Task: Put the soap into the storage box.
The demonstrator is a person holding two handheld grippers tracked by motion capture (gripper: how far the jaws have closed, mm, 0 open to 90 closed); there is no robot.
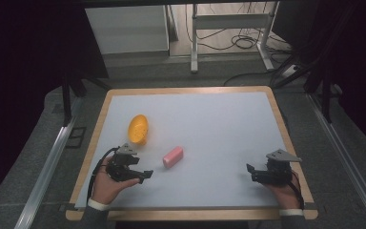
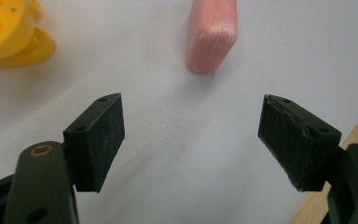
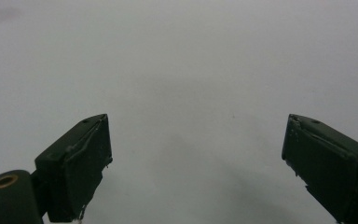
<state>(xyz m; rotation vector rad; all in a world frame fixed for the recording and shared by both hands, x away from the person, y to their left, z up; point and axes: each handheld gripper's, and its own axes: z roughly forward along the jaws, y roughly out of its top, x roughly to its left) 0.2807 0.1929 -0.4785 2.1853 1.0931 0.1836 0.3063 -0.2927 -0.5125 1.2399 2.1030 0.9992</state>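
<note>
White tabletop (image 1: 209, 133) — wooden rim, grey floor (image 1: 24, 157) around, cables (image 1: 240, 43) beyond.

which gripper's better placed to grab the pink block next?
Left. The left gripper sits close to the pink block, jaws open, and the block lies just ahead of them in its own view. The right gripper is well across the white table, facing bare surface.
</note>
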